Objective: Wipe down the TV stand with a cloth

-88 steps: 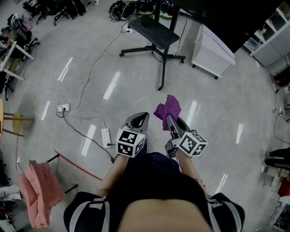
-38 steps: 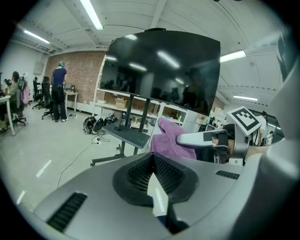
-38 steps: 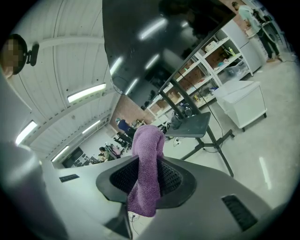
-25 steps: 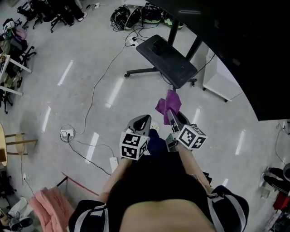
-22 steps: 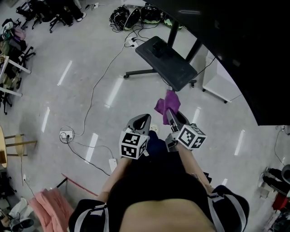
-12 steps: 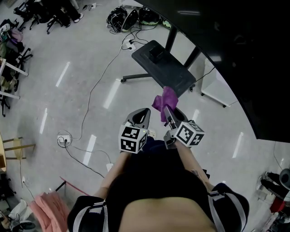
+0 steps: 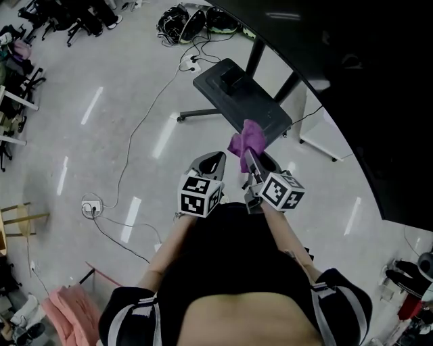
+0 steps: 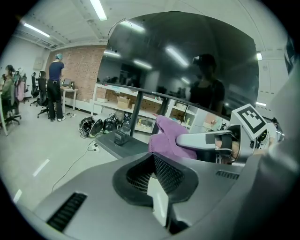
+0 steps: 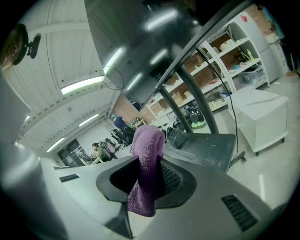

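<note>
The TV stand's dark shelf (image 7: 240, 98) stands on a black pole beneath a big black screen (image 7: 365, 81), with a small black box (image 7: 231, 80) on it. My right gripper (image 7: 249, 161) is shut on a purple cloth (image 7: 247, 138), which hangs just before the shelf's near edge. In the right gripper view the cloth (image 9: 149, 145) droops from the right gripper (image 9: 150, 173), with the shelf (image 9: 211, 143) ahead. My left gripper (image 7: 214, 162) is held beside it, shut and empty. The left gripper view shows that gripper (image 8: 154, 161), the cloth (image 8: 166, 138) and the shelf (image 8: 124, 145).
Cables (image 7: 135, 135) trail over the glossy floor to a socket block (image 7: 89, 205). Helmets and bags (image 7: 189, 17) lie behind the stand. A white cabinet (image 7: 314, 135) sits to its right. A pink cloth (image 7: 57, 317) hangs at bottom left. People (image 8: 56, 89) stand far off.
I have walked up to the TV stand: its shelf has come closer to both grippers, and the purple cloth now reaches its near edge. Both grippers keep their hold and spacing.
</note>
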Demonstrator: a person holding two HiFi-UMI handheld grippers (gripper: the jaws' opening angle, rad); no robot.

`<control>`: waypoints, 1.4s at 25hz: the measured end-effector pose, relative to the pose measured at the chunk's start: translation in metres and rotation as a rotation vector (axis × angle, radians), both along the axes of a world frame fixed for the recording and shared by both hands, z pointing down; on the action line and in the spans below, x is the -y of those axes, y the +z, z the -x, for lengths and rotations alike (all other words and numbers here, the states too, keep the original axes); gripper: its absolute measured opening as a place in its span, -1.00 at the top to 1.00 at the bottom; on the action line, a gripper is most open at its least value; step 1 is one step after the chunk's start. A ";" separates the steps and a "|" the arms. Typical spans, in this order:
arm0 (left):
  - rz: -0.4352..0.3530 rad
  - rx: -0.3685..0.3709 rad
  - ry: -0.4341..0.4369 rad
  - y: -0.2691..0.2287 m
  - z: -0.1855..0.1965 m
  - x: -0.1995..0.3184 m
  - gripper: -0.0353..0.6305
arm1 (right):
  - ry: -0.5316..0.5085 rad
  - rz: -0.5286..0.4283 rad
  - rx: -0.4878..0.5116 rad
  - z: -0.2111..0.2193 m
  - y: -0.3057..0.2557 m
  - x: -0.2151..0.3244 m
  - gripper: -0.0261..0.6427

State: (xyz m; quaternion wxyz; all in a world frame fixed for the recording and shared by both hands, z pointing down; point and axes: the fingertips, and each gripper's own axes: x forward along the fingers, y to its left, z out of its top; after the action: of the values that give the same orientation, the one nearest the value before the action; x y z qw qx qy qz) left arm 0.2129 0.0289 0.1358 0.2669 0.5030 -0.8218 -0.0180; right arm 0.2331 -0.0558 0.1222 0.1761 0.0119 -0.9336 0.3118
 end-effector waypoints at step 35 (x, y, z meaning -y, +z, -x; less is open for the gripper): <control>-0.125 0.130 0.210 -0.011 0.259 0.136 0.88 | 0.277 -0.532 0.064 0.244 -0.006 0.133 0.59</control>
State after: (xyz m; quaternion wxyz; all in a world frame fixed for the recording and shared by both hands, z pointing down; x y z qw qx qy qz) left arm -0.0461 -0.1071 0.1252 0.1817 0.6020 -0.7775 -0.0083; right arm -0.0109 -0.1889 0.1159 0.0929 0.1752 -0.9771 0.0774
